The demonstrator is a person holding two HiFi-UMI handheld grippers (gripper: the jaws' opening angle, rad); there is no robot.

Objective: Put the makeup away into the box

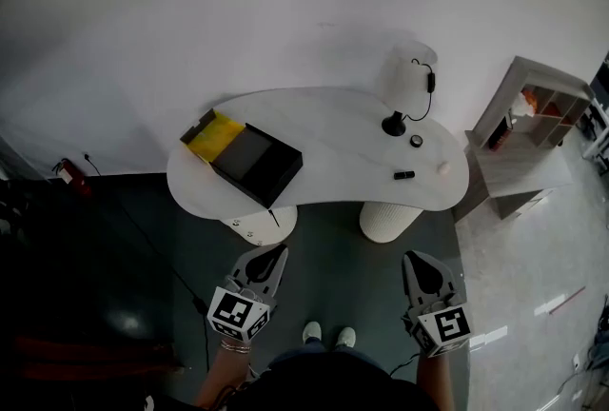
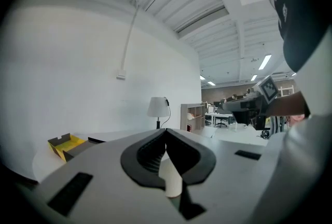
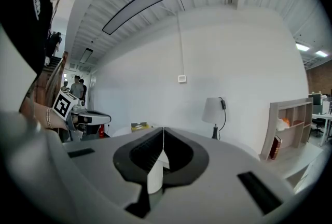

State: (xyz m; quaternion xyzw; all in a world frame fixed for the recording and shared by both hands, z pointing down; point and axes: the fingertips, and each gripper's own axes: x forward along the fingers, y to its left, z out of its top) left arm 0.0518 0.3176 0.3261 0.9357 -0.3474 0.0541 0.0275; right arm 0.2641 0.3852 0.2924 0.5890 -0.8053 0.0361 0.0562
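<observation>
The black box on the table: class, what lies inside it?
The black box shows only its bare dark floor; nothing is seen lying in it. A yellow section adjoins its far left end. The shadowed strip behind its near wall cannot be made out.

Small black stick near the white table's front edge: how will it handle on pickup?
The small black stick lies flat and looks slim: probably light and stiff. If round, it may roll on the smooth white table. Near the edge, a nudge could drop it.

One table (image 1: 343, 128), box (image 1: 255, 159), lamp (image 1: 404, 81), shelf (image 1: 525, 128); two tools (image 1: 282, 249) (image 1: 408, 256); three small items (image 1: 404, 175) (image 1: 416, 141) (image 1: 442, 168).
</observation>
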